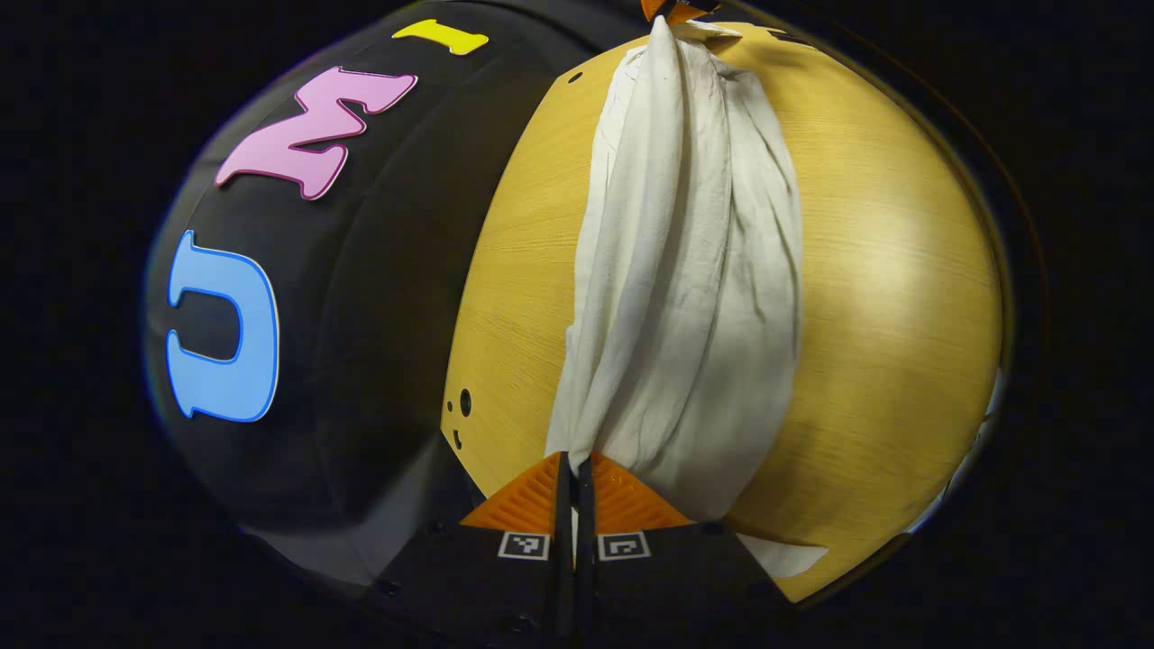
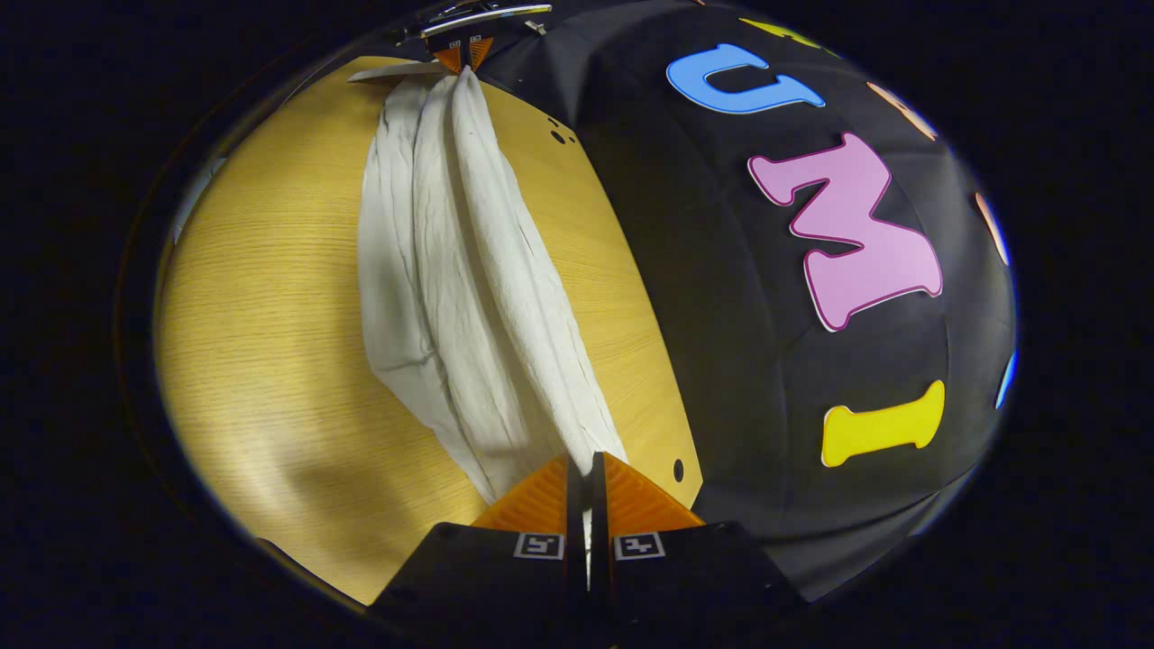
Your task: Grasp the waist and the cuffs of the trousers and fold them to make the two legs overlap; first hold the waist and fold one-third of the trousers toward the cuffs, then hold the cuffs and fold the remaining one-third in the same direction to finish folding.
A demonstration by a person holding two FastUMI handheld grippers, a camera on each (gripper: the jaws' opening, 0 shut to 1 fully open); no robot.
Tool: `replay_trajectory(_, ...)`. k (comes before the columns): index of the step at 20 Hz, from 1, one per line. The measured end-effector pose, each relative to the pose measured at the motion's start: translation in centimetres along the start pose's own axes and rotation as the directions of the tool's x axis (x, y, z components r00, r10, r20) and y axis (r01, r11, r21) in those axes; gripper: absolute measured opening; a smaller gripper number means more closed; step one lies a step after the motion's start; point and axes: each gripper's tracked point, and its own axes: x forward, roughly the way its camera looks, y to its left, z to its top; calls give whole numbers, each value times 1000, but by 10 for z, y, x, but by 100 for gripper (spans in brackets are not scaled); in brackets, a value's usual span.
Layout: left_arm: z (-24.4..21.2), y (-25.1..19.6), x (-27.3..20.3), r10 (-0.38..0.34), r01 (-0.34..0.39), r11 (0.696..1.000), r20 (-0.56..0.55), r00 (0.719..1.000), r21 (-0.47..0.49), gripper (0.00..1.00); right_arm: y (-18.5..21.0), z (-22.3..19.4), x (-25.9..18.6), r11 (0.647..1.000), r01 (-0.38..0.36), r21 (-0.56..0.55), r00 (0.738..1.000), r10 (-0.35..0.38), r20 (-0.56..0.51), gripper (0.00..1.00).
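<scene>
White trousers (image 1: 685,270) stretch lengthwise between the two grippers over a wooden table (image 1: 883,297), sagging onto it in the middle. In the left gripper view, my left gripper (image 1: 573,460) is shut on one end of the cloth, and the right gripper (image 1: 672,9) pinches the far end at the top. In the right gripper view, my right gripper (image 2: 586,461) is shut on its end of the trousers (image 2: 469,270), with the left gripper (image 2: 464,54) holding the opposite end far off. Which end is waist or cuffs I cannot tell.
The wooden table (image 2: 270,315) has small holes (image 2: 678,470) near its edge by the black cloth wall (image 2: 721,297). Bare tabletop lies on the side of the trousers away from the wall.
</scene>
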Motion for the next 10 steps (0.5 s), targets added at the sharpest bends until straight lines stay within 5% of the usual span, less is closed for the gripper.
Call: replay_trajectory(10,-8,-13,53,-99,100,995,-81,992,7,5,-3,-10,74,994,-97,-48,995,97,-10,5)
